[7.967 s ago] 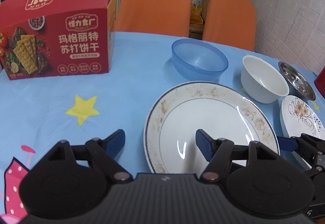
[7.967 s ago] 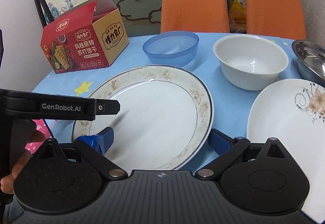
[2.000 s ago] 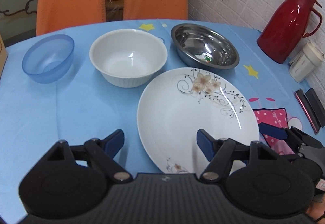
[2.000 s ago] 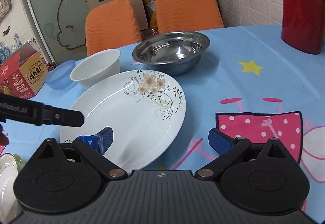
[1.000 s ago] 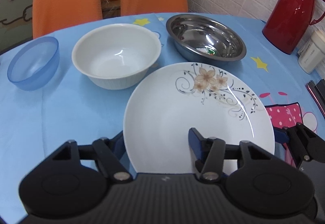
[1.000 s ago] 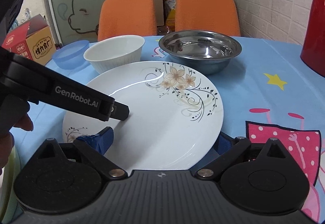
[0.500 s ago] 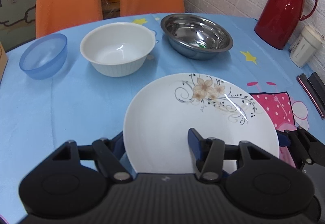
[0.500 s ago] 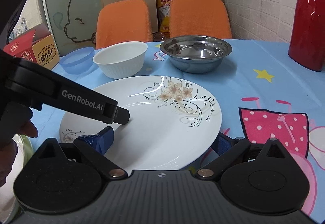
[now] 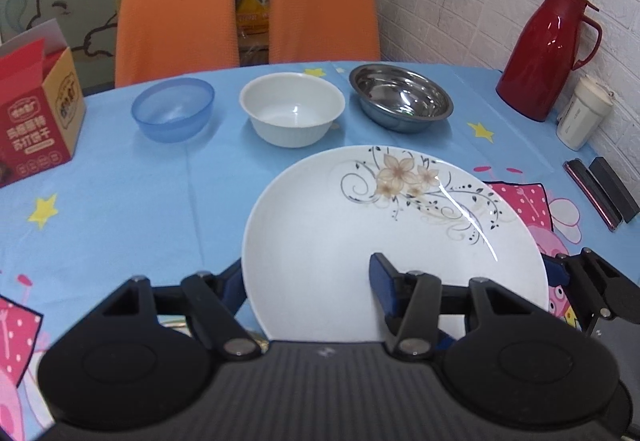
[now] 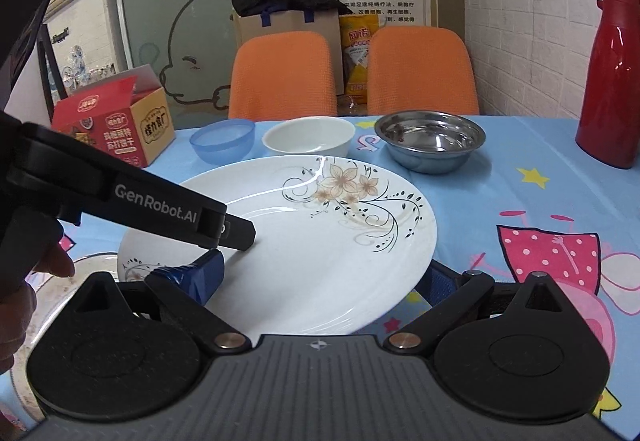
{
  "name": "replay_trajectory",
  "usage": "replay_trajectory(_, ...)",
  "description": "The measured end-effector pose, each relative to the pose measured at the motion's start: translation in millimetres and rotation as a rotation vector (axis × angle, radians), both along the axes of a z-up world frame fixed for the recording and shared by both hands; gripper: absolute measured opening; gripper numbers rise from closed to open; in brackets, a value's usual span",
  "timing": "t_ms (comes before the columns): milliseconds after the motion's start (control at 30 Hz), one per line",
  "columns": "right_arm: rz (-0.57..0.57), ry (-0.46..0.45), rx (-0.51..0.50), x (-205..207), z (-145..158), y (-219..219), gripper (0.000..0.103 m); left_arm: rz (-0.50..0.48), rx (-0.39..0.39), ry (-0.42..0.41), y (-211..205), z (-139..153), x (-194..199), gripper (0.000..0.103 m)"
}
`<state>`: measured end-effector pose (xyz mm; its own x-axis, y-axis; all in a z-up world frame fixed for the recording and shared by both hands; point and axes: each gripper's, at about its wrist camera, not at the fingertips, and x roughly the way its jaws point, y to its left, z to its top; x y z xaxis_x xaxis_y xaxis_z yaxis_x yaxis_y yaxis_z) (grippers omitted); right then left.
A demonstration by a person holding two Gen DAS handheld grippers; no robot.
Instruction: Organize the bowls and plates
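A white plate with a flower print is held off the table by both grippers. My left gripper is shut on its near left rim, one finger on top and one beneath. My right gripper is shut on its near right rim; the plate shows in the right wrist view. Behind stand a blue plastic bowl, a white bowl and a steel bowl. The rim of a brown-edged plate shows low at the left, under the held plate.
A red cracker box stands at the left. A red thermos and a white cup stand at the right by the brick wall. Dark flat items lie at the right edge. Two orange chairs stand behind the table.
Both grippers closed on the flowered plate and lifted it, carrying it back and to the left, away from the bowls. The brown-edged plate's rim has come into the right wrist view.
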<state>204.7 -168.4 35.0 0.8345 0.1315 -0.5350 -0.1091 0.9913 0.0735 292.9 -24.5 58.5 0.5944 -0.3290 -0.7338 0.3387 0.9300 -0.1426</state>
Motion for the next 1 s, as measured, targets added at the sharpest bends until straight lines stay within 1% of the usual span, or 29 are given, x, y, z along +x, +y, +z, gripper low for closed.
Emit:
replay_trajectory(233,0.092,-0.041,0.023,-27,10,50,0.088,0.096,0.015,-0.048,61,15,-47,0.051)
replay_trajectory(367,0.148,-0.032,0.035,-41,8,80,0.088,0.156,0.018,-0.052,93,10,-71,0.051)
replay_trajectory(500,0.196,-0.005,0.031,-51,2,104,0.088,0.208,-0.003,-0.022,120,-3,-88,0.051)
replay_trajectory(667,0.217,0.030,0.024,-61,-7,120,0.089,0.223,-0.008,-0.019,132,-18,-103,0.051)
replay_trajectory(733,0.220,0.043,0.004,-64,-12,125,0.089,0.221,-0.004,-0.022,132,-21,-105,0.051)
replay_trajectory(1000,0.224,0.082,-0.023,-58,-25,128,0.088,0.231,-0.041,0.030,140,-42,-88,0.051)
